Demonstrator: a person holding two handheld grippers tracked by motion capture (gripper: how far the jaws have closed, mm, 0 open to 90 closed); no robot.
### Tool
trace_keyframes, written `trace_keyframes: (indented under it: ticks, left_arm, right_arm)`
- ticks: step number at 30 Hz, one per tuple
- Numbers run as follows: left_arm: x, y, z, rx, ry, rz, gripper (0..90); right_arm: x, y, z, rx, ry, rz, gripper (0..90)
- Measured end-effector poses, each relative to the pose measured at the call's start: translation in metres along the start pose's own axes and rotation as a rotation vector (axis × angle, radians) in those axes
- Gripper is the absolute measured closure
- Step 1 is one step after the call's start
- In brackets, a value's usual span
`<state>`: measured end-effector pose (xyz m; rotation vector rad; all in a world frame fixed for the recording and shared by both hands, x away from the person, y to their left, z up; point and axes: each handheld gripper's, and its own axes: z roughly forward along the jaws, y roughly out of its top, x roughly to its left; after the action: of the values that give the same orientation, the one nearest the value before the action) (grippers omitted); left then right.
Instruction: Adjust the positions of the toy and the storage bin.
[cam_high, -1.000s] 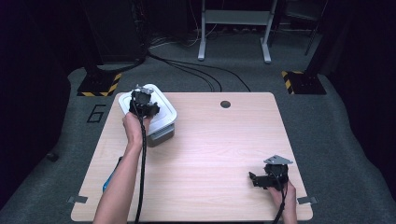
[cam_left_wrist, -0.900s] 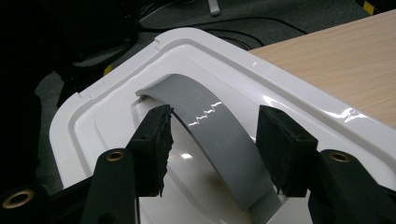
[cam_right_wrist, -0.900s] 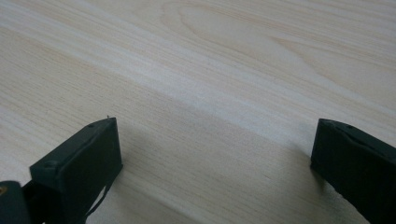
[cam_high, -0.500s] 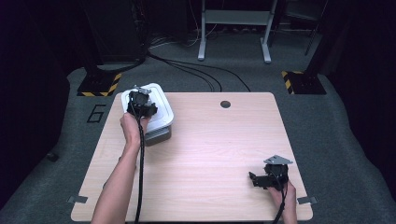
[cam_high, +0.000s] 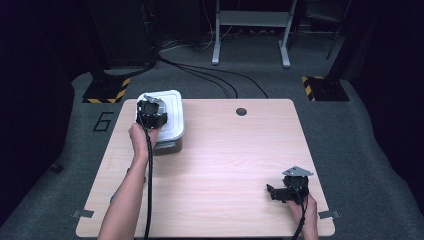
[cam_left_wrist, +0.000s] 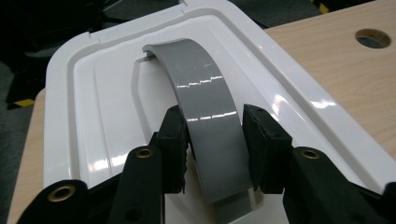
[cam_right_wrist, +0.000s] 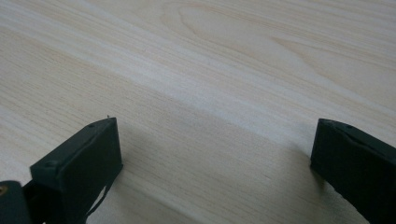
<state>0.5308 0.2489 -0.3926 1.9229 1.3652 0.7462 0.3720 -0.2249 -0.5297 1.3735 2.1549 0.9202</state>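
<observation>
Gripping the grey handle (cam_left_wrist: 210, 121) on the box lid (cam_left_wrist: 107, 98), my left hand-held gripper (cam_left_wrist: 212, 140) has just been closing, and its two black pads now sit against the handle's two edges with the arched strip between them. That handle rises from the middle of the white lid and curves away toward the lid's far rim. From the high view, the box (cam_high: 170, 125) stands at the far left corner of the surface (cam_high: 225, 160), with its far end just past the surface's far edge, and my left hand-held gripper (cam_high: 151, 112) sits right on top of it, with my left hand (cam_high: 140, 137) just on the near side of the box and the cable trailing back along my forearm.

Well away from the box, near the opposite near-right corner of the surface, my right hand-held gripper (cam_high: 272, 192) rests in my right hand (cam_high: 305, 210), low over the wood. Its own camera shows the jaws standing wide apart, with bare wood grain between them and nothing held.

Level with the box's far end, further right, a small round hole (cam_high: 241, 111) sits in the surface near its far edge.
</observation>
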Motion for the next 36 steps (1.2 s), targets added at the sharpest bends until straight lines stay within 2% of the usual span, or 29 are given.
trace_keyframes:
  ticks: [2,5,12,15,17,18,20,21,24,25,26,34,36]
  left_arm:
    - [0.001,-0.001,-0.003,0.015,-0.041,0.023,63.3]
    - [0.0,-0.002,-0.005,0.012,-0.071,0.047,64.3]
    - [0.003,-0.01,-0.015,0.015,-0.136,0.068,65.1]
    - [0.003,-0.012,-0.018,0.02,-0.125,0.091,63.9]
    - [0.002,-0.01,-0.017,0.017,-0.095,0.079,50.6]
    - [0.002,-0.01,-0.017,-0.005,-0.092,0.076,48.3]
    - [-0.001,-0.008,-0.017,-0.027,-0.053,0.078,48.7]
    - [-0.003,-0.006,-0.016,-0.039,-0.035,0.093,50.0]
    - [-0.009,-0.003,-0.015,-0.02,-0.027,0.144,59.6]
    - [-0.012,-0.003,-0.014,-0.031,-0.011,0.154,61.8]
    - [-0.013,-0.003,-0.013,-0.032,-0.011,0.165,61.9]
    - [-0.007,-0.002,-0.014,-0.022,-0.081,0.142,64.3]
    - [-0.005,-0.002,-0.014,-0.02,-0.102,0.154,64.6]
  right_arm:
    - [0.0,0.0,0.0,0.001,0.0,0.0,0.8]
    - [0.0,0.0,0.0,0.0,0.0,0.0,0.8]
    - [0.0,0.0,0.0,0.002,0.0,-0.001,0.8]
    - [0.0,0.0,0.0,0.004,-0.001,-0.001,0.8]
    - [0.0,0.0,0.0,0.003,0.0,0.0,0.8]
    - [0.0,0.0,0.0,0.003,-0.001,-0.001,0.8]
    - [0.0,0.0,0.0,0.003,0.0,0.0,0.8]
    - [0.0,0.0,0.0,0.003,0.0,0.0,0.8]
    - [0.0,0.0,0.0,0.003,0.0,0.0,0.8]
    - [0.0,0.0,0.0,0.003,0.0,0.0,0.8]
    - [0.0,0.0,0.0,0.003,0.0,0.0,0.8]
    - [0.0,0.0,0.0,0.003,0.0,0.0,0.8]
    - [0.0,0.0,0.0,0.004,0.0,0.0,0.8]
